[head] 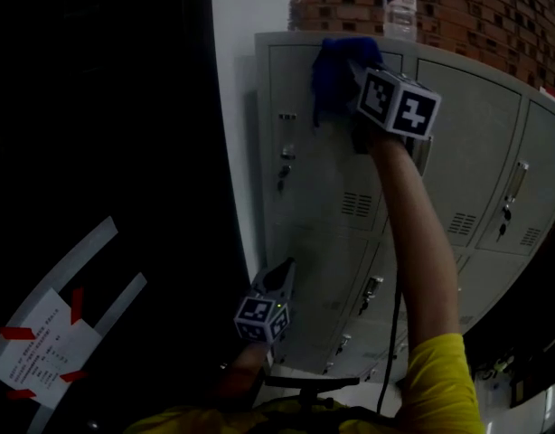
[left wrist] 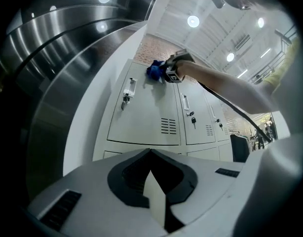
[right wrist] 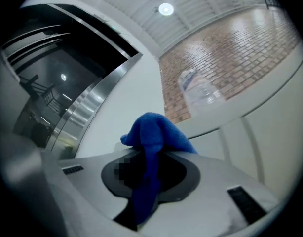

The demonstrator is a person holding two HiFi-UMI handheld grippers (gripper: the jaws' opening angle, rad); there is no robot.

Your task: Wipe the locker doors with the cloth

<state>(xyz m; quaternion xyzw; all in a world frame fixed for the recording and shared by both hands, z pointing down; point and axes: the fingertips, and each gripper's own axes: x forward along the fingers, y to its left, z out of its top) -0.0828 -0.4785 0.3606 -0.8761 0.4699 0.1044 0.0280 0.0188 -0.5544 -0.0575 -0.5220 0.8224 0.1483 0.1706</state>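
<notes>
A bank of grey lockers (head: 458, 152) fills the head view. My right gripper (head: 354, 70) is raised to the top left locker door (head: 323, 170) and is shut on a blue cloth (head: 336, 70), which presses against the door's upper part. In the right gripper view the cloth (right wrist: 154, 147) hangs bunched between the jaws. From the left gripper view, the cloth (left wrist: 155, 71) and the right gripper (left wrist: 172, 69) show on that same door (left wrist: 146, 112). My left gripper (head: 279, 283) hangs low by the lower lockers, shut with nothing in it.
A clear plastic bottle (head: 399, 3) stands on top of the lockers, before a brick wall (head: 494, 16). A white column (head: 237, 107) borders the lockers on the left, with dark panelling beyond. Keys hang in several door locks (head: 503, 224).
</notes>
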